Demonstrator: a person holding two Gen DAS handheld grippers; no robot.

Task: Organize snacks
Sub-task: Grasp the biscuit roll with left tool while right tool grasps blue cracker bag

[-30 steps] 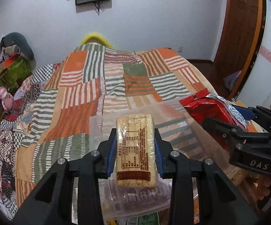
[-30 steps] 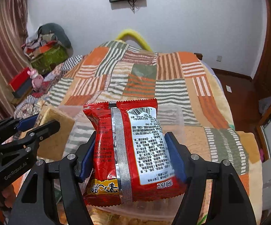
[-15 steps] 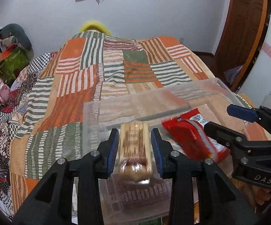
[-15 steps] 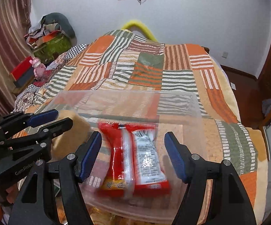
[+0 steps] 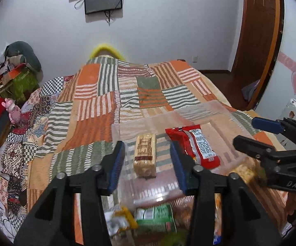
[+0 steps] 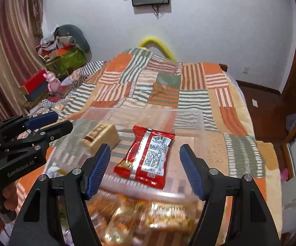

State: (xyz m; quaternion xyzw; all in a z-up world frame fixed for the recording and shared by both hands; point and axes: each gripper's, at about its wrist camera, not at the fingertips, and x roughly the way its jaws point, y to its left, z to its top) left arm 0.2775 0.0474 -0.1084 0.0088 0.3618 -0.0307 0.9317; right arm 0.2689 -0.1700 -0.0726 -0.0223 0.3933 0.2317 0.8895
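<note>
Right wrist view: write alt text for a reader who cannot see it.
The open right gripper hovers over a red snack packet lying in a clear plastic bin on a patchwork bedspread. A beige biscuit pack lies left of it, near the open left gripper; blurred snacks sit below.

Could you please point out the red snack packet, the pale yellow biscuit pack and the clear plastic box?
Red foil snack packet (image 6: 148, 156): right wrist view, on its white printed back panel.
Pale yellow wrapped biscuit pack (image 5: 145, 153): left wrist view, on its printed label.
Clear plastic box (image 6: 189, 121): right wrist view, on its far wall.
</note>
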